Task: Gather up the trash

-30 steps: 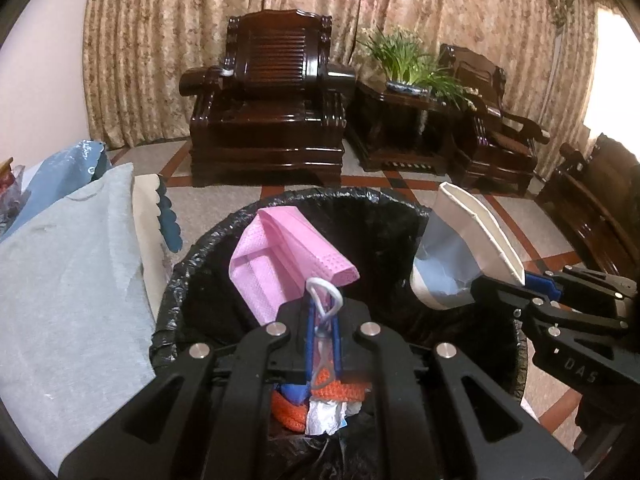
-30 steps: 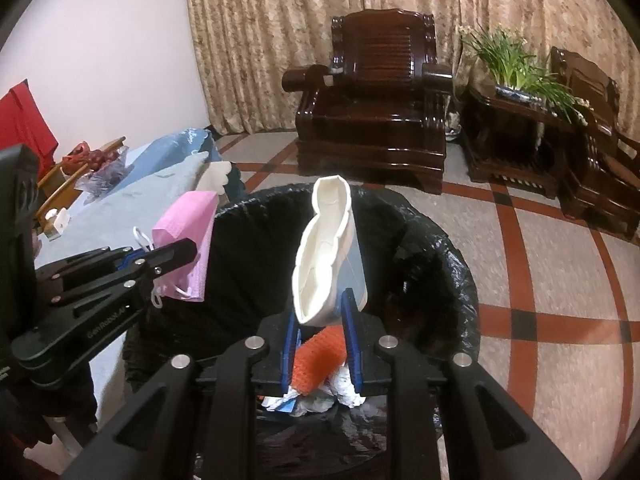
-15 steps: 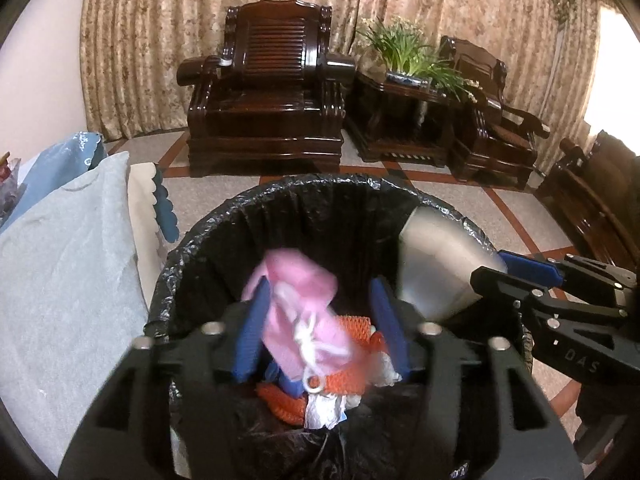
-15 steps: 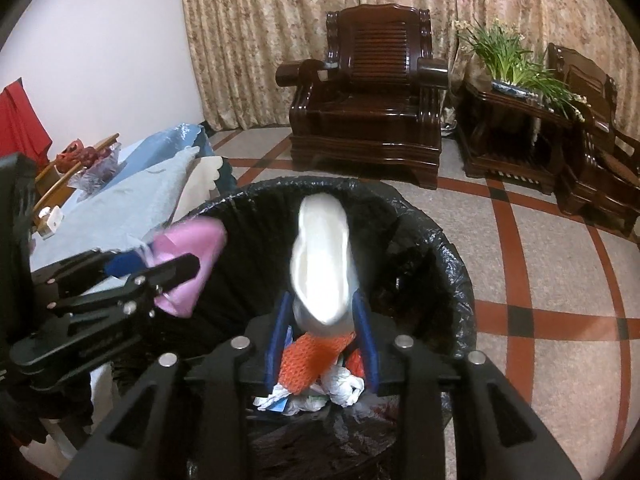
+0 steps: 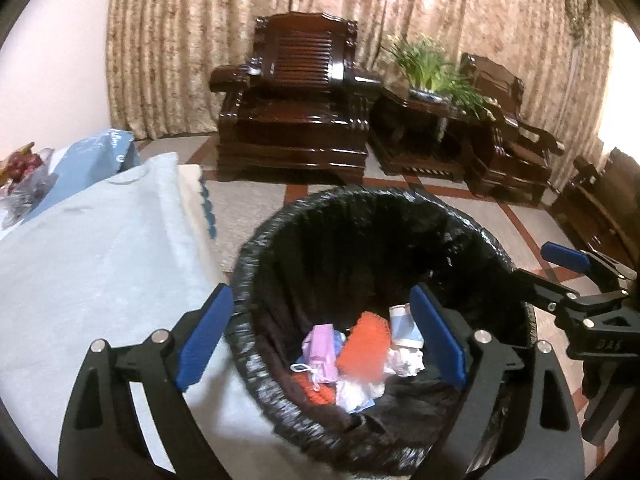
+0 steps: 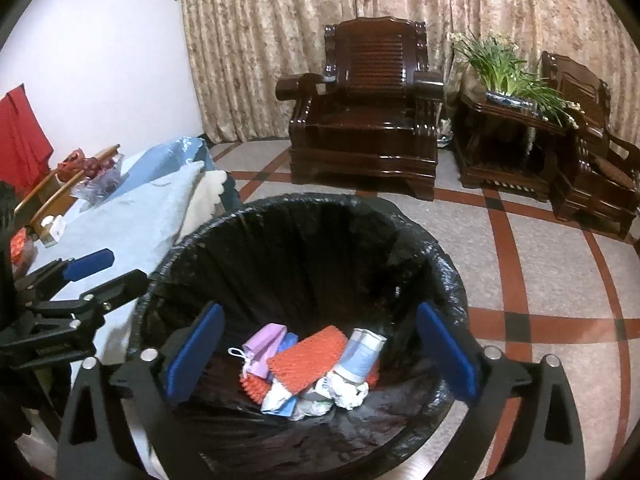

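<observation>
Since the earlier frame, both masks have left my claws. The pink mask (image 5: pixel 320 350) and white mask (image 6: pixel 362 354) lie on the trash in the black bin (image 6: pixel 304 216), below my left gripper (image 5: pixel 322 338) and right gripper (image 6: pixel 320 358), whose jaws are opening, empty.

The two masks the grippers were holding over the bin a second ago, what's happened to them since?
Both were let go. The left gripper opened and the pink mask fell into the black-lined bin; the right gripper opened and the white and blue mask fell too. Both jaws are opening, empty. The orange netting and crumpled paper stayed.
</observation>
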Available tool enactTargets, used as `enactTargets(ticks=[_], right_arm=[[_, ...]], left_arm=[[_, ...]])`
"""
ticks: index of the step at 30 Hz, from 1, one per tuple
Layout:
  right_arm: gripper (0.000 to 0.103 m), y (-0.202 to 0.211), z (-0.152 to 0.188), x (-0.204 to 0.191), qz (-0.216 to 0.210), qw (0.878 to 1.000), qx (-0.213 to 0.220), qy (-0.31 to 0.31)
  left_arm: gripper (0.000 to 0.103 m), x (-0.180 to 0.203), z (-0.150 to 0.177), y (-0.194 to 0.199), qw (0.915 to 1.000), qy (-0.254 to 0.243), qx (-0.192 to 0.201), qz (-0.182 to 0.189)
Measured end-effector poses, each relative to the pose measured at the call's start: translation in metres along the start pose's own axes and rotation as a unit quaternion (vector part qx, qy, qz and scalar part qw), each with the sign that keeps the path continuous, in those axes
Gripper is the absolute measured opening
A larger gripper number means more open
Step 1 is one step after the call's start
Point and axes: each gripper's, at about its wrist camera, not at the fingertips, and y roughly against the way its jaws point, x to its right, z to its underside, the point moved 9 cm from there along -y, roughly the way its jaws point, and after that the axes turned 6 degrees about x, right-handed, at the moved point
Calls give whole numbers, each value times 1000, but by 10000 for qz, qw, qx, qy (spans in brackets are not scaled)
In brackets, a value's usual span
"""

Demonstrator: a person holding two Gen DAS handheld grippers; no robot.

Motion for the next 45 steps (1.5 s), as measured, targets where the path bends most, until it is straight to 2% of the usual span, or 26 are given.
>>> enactTargets(ticks=[12, 26, 45], right_arm=[[97, 31, -8, -39, -318, 9995, 73, -43], [97, 70, -23, -75, -415, 9981, 337, 319], [97, 95, -39, -101, -587, 9955, 541, 508]], left_arm=[[91, -34, 5, 62, 9988, 169, 116, -451], [91, -39, -9, 123, 9960, 245, 478, -716], [93, -38, -23, 160, 9928, 350, 780, -841]])
